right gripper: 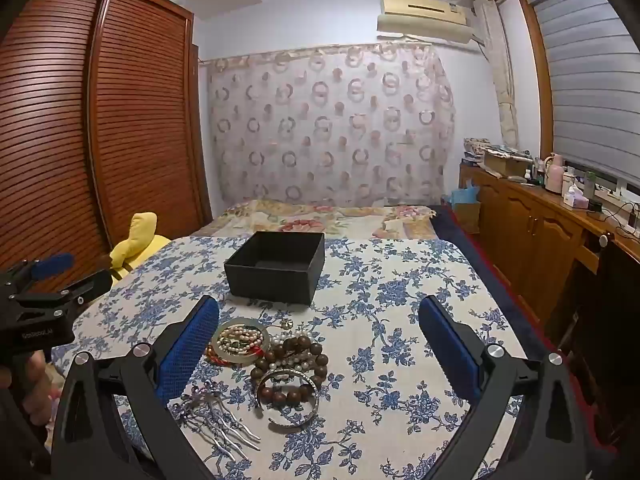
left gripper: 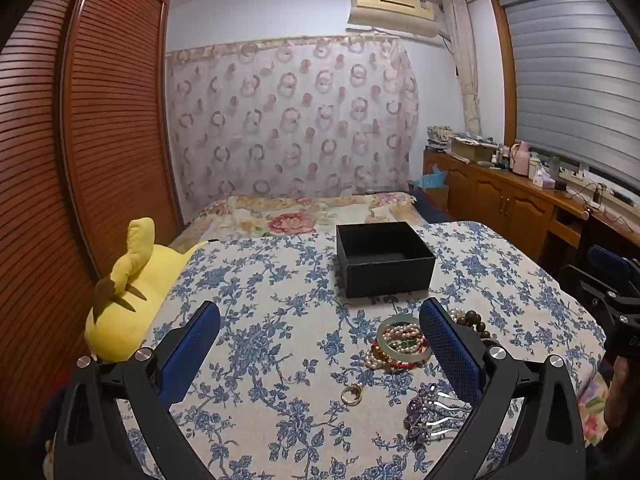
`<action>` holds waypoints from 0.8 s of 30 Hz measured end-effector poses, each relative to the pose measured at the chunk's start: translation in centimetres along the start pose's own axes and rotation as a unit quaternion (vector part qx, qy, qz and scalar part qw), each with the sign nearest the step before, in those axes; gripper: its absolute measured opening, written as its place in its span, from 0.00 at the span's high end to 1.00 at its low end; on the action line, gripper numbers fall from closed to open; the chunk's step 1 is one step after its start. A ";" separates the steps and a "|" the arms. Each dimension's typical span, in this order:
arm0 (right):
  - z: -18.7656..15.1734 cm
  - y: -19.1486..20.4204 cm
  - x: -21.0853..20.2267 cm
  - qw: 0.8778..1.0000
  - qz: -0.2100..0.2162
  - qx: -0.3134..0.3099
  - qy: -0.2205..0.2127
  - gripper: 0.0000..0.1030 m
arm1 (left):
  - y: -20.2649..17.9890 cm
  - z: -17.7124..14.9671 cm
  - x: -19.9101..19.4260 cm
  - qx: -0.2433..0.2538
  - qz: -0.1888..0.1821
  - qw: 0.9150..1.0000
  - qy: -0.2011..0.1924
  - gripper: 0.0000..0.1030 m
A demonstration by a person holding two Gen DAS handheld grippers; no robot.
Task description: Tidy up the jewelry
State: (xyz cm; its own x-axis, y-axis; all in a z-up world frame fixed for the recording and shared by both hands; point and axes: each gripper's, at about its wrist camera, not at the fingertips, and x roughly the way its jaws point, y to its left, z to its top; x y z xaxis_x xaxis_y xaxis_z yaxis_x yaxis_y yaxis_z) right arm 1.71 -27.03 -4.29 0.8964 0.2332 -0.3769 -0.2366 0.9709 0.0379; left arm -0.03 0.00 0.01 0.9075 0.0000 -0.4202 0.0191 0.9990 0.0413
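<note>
On the blue-floral cloth [right gripper: 400,280]: jewelry heap [right gripper: 272,360] at 6 o'clock of the empty black box [right gripper: 276,268], just apart from it. Left gripper [left gripper: 320,344] and right gripper [right gripper: 320,344] both spread wide, holding nothing. Risks, as judged: tangled bead strands dragging neighbours along; slim hair comb [right gripper: 216,420] slipping between the pads.

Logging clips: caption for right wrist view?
Open right gripper above jewelry pile on floral cloth, empty black box beyond.
</note>
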 end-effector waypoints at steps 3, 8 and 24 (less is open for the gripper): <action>0.0 0.0 0.0 1.000 0.001 -0.002 -0.001 0.02 | 0.0 0.0 0.0 0.001 0.000 1.000 0.001 0.06; 0.0 0.1 0.0 1.000 0.000 -0.002 0.000 0.02 | 0.0 0.0 0.0 0.000 -0.001 1.000 0.003 0.06; -0.1 0.2 -0.2 1.000 0.000 -0.001 -0.002 0.02 | 0.5 0.2 -0.6 0.000 0.000 1.000 -0.005 0.06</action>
State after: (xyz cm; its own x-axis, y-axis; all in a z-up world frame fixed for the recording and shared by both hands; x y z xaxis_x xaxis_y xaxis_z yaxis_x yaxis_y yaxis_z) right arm 1.44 -26.94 -4.26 0.8979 0.2342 -0.3727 -0.2380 0.9706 0.0368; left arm -0.43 0.54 0.49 0.9117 -0.0007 -0.4109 0.0193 0.9990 0.0412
